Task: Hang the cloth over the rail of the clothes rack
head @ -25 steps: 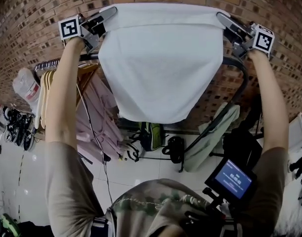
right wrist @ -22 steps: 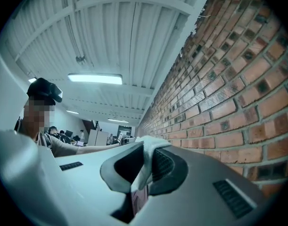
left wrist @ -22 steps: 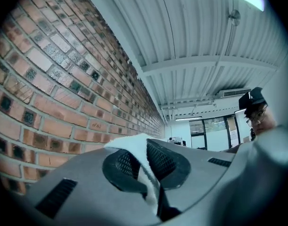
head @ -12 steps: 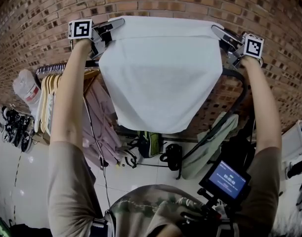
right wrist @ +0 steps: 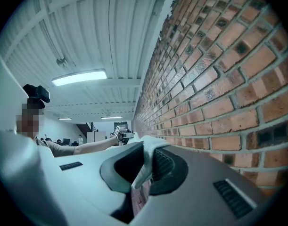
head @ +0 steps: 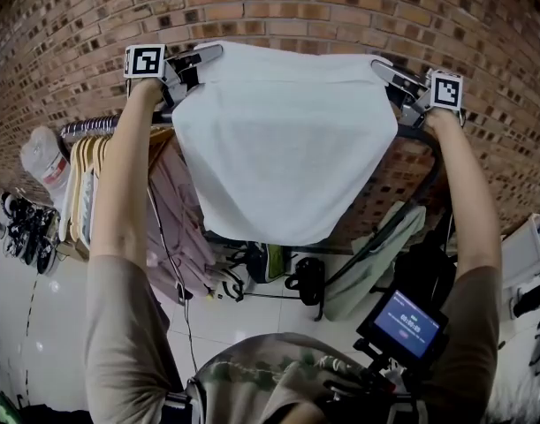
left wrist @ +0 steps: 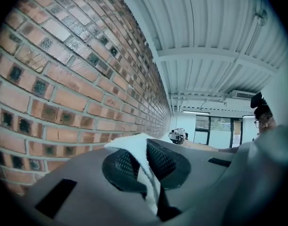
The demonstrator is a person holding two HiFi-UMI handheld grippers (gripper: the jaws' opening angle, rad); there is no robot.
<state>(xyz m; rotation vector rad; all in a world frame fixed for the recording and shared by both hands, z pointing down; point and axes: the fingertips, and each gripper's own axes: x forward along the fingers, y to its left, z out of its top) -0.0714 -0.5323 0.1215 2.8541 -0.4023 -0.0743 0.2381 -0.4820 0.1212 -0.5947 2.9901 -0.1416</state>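
Up at 12 o'clock by brick wall (head: 278,3), holding cloth (head: 283,140) taut by top corners, left gripper (head: 209,55) at 10 o'clock, right gripper (head: 382,65) at 2, both clamped on thin hem; may slide off rail (head: 417,132) if released with bulk near-side.

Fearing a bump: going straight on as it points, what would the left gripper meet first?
Likely the right gripper, ahead past the held cloth; the wall runs close, depth unclear.
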